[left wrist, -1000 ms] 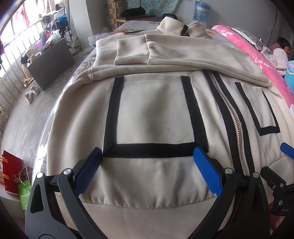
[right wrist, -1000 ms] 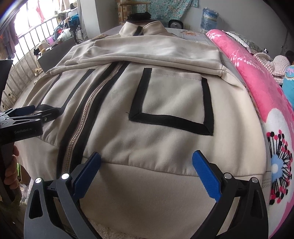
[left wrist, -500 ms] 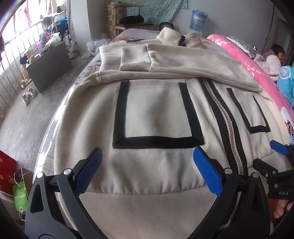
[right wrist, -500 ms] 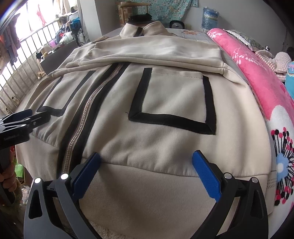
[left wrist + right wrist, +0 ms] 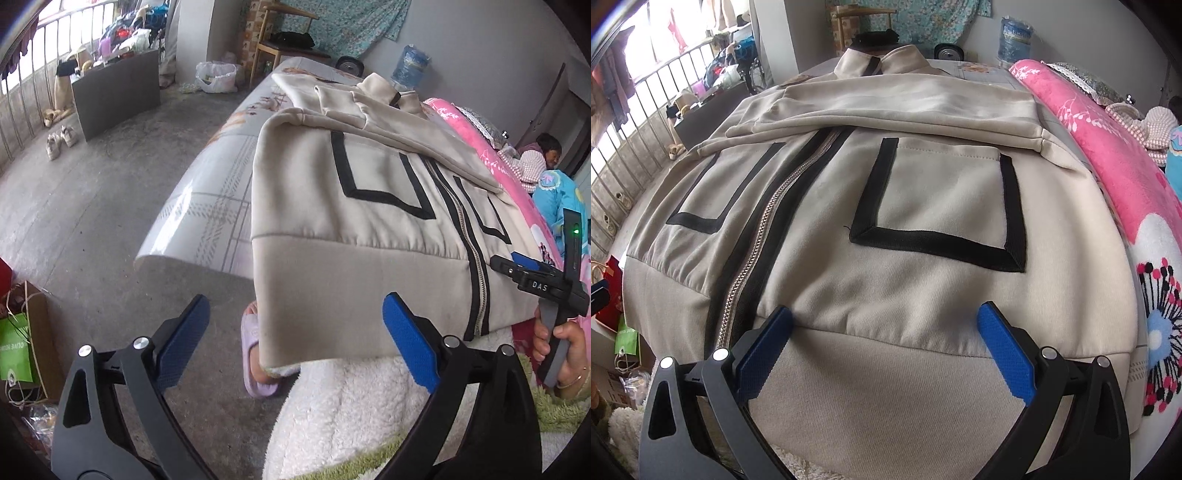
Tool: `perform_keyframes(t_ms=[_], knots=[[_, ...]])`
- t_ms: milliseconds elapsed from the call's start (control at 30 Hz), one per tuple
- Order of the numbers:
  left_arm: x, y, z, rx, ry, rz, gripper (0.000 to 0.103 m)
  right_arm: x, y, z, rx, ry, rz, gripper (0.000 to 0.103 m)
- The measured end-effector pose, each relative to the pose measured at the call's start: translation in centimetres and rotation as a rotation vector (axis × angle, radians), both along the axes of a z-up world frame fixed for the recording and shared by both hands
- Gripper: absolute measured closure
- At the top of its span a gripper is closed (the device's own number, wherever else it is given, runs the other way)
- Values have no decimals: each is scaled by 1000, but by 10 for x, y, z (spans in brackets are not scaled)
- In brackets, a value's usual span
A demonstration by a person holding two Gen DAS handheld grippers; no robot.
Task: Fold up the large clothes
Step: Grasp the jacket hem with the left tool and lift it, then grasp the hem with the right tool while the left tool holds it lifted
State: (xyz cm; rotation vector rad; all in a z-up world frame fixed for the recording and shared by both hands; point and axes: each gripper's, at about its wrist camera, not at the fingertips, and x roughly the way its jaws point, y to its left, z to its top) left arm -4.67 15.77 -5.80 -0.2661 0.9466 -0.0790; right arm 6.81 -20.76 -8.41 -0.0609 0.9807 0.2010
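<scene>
A beige jacket [image 5: 886, 206] is lying front up across the bed [image 5: 207, 199], its sleeves folded over the chest at the far end and its hem hanging over the near edge. The zipper [image 5: 764, 236] is running down the middle between two black-trimmed pockets. The left gripper [image 5: 295, 339] is hovering off the jacket's near left corner, its jaws wide but just now closing a little, with nothing pressed between them. The right gripper [image 5: 886, 347] is hanging over the hem near the right pocket [image 5: 942, 206], jaws spread wide and gripping nothing. A pink blanket [image 5: 1108, 147] is lying along the right.
</scene>
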Motion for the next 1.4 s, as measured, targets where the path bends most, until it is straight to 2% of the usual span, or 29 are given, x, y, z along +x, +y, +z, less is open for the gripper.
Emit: perform_keyframes(t_ms=[167, 267, 433, 567, 667, 733, 867, 967, 1067, 1167, 1400], knots=[[6, 4, -20, -125, 53, -6, 22, 0, 0, 0, 1, -4, 1, 6], [12, 4, -36, -194, 94, -9, 31, 0, 0, 0, 1, -2, 2, 6], [22, 4, -52, -251, 136, 3, 42, -1, 0, 0, 1, -5, 3, 6], [21, 4, -49, -290, 124, -10, 56, -1, 0, 0, 1, -5, 4, 6], [19, 3, -44, -276, 107, -25, 56, -1, 0, 0, 2, -9, 4, 6], [21, 6, -47, -264, 117, -2, 56, -2, 0, 0, 3, -11, 5, 6], [23, 16, -57, -320, 138, 38, 56, -2, 0, 0, 2, -9, 8, 6], [24, 14, -56, -293, 134, 27, 57, -3, -1, 0, 3, -14, 10, 6], [22, 8, -46, -253, 114, 3, 72, -3, -1, 0, 4, -11, 10, 6], [16, -1, -29, -156, 82, -29, 90, -3, -1, -1, 2, -7, 15, 6], [7, -13, 18, -81, -59, -91, 95, -3, 0, 3, -19, 14, 21, 6]])
